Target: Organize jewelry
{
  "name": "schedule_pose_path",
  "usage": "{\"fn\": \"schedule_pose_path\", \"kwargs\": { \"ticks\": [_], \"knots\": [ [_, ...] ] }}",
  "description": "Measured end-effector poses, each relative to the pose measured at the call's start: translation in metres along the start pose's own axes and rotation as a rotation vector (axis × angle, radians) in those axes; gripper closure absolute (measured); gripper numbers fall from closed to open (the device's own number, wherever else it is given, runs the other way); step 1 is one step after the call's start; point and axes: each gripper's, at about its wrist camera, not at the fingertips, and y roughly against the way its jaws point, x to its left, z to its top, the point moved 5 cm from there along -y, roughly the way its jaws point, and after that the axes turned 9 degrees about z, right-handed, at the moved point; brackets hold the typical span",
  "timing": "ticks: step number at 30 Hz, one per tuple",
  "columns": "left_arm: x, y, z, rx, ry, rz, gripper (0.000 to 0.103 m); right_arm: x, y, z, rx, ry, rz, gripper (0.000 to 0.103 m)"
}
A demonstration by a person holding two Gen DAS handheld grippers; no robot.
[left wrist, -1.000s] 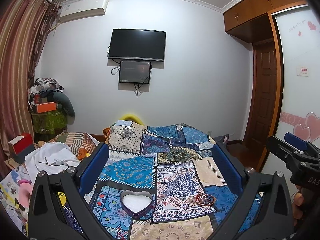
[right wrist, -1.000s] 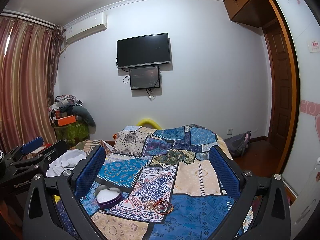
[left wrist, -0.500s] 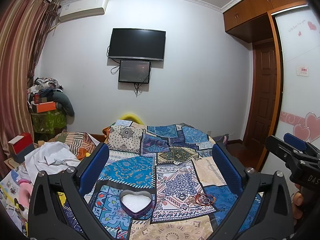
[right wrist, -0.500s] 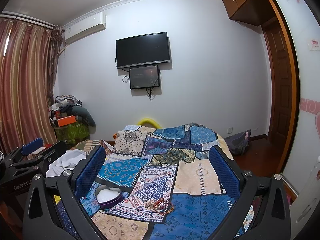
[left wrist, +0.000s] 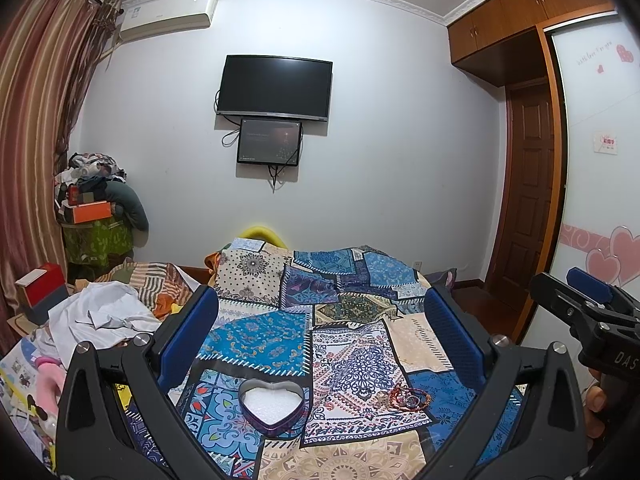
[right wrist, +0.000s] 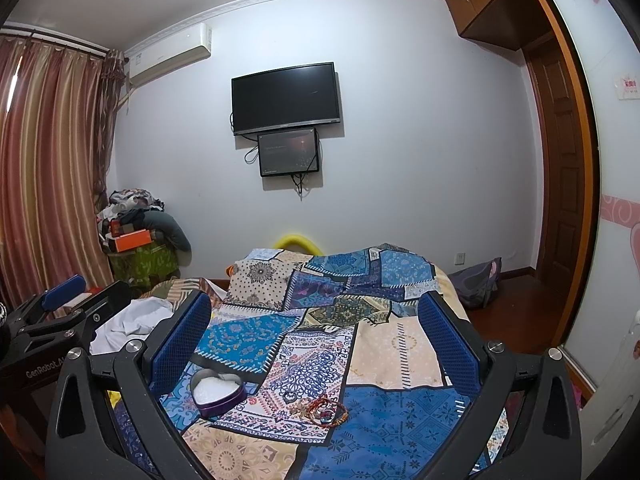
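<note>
A purple heart-shaped tin [left wrist: 272,404] with a white lining lies open on the patchwork bedspread [left wrist: 352,320]; it also shows in the right wrist view [right wrist: 218,394]. A small pile of red beaded bracelets [left wrist: 404,397] lies to its right, also seen in the right wrist view [right wrist: 324,410]. My left gripper [left wrist: 320,336] is open and empty, held above the bed short of the tin. My right gripper [right wrist: 316,340] is open and empty, above the bracelets. Each gripper shows at the edge of the other's view.
White cloth [left wrist: 104,316] and striped bedding lie at the bed's left. A red box [left wrist: 40,288] and cluttered stack [left wrist: 92,208] stand at the left wall. A wardrobe door [left wrist: 600,200] is close on the right. A bag [right wrist: 476,284] lies on the floor.
</note>
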Motion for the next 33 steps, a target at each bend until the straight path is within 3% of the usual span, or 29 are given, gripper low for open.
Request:
{"fn": "schedule_pose_path", "kwargs": {
  "ticks": [17, 24, 33],
  "knots": [
    [0.007, -0.03, -0.012, 0.052, 0.026, 0.044, 0.0, -0.012, -0.019, -0.014, 0.064, 0.003, -0.027, 0.0],
    [0.007, -0.074, -0.041, 0.203, 0.031, 0.055, 0.0, -0.04, -0.04, -0.046, 0.179, 0.023, -0.096, 0.001],
    [-0.011, -0.126, -0.103, 0.435, -0.034, -0.005, 0.0, -0.072, -0.063, -0.092, 0.381, 0.031, -0.146, 0.001]
  ]
}}
